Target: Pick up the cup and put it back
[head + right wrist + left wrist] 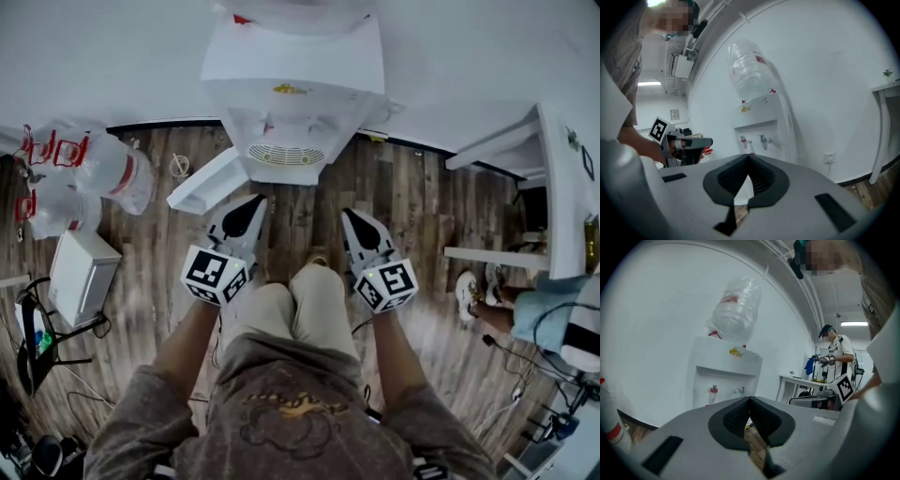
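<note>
Standing before the water dispenser (291, 84), the operator holds both tools level and aimed at its front.

**Head view.** The left tool (244, 217) and the right tool (361, 234) hang side by side just short of the dispenser's drip grille (286, 155), above the wooden floor (422, 206). Neither carries anything. Spare water bottles (112, 169) lie on the floor to the left of the dispenser. A small pale round object (178, 166) sits on the floor between those bottles and the dispenser. It may be the cup, but it is too small to confirm. No cup shows on the grille.

**Left gripper view.** The left tool's jaws meet at the tips, fully closed, with nothing between them. The dispenser stands ahead of them, an inverted bottle (736, 310) on top. Its tap recess holds no cup that can be made out.

**Right gripper view.** The right tool's jaws are likewise closed tip to tip and empty. The taps (752, 139) are visible, and again no cup appears beneath them.

**Handling assessment.** The task has not begun, and the cup must be located first. A dispenser cup is probably light and thin-walled, so it would tip or crush easily. Recommended procedure: open one tool wide, straddle the cup wall at mid-height and close gently. Keep the cup upright throughout.
</note>
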